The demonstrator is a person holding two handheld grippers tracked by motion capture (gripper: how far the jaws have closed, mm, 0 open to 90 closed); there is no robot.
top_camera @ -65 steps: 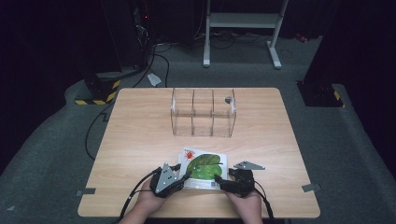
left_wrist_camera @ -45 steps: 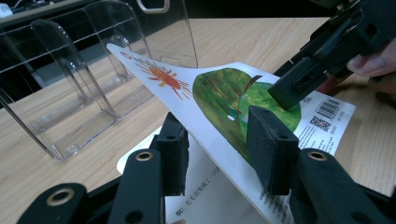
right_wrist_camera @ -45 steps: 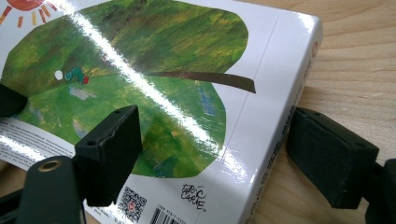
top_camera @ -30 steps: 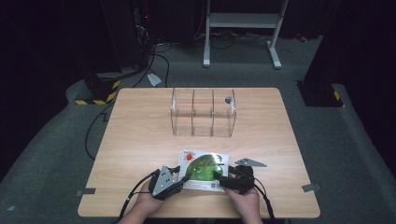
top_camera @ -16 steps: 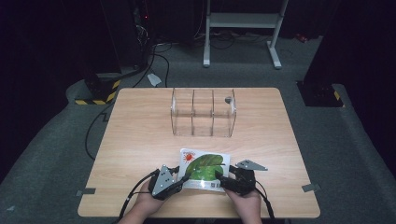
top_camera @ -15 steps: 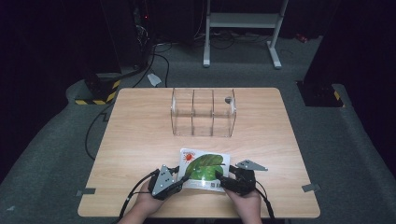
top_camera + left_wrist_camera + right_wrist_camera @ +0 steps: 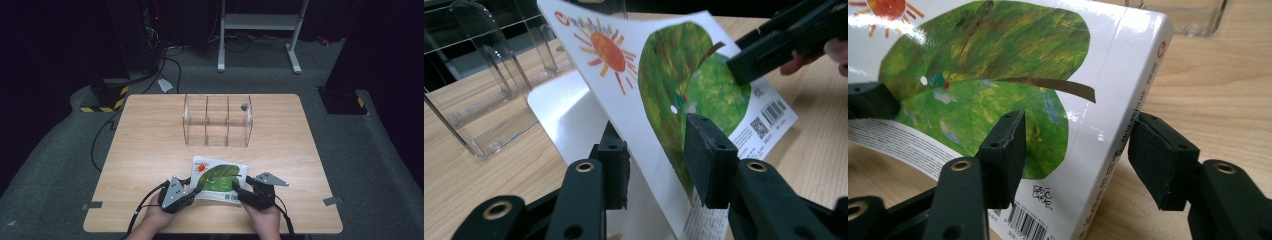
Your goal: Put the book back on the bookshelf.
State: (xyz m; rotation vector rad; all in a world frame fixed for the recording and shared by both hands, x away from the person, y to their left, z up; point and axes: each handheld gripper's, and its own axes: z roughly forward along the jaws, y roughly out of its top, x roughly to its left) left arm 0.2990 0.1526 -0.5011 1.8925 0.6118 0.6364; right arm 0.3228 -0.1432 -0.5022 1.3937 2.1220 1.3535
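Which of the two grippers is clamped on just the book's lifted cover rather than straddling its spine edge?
The left gripper: it pinches the book by its raised cover alone. The right gripper straddles the thick spine edge.

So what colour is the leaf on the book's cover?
Mottled green, on the book; right gripper view shows it best.

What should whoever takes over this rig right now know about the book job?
Left gripper: shut on the lifted edge of the book cover.
Right gripper: jaws have just been closing around the spine side; pads not clearly pressing yet.
Book: at the near edge of the table, one side raised.
Clear rack: behind the book, compartments empty.
Done: first grip taken.
Left: secure the right grip, then probably lift the book and stand it in the rack.
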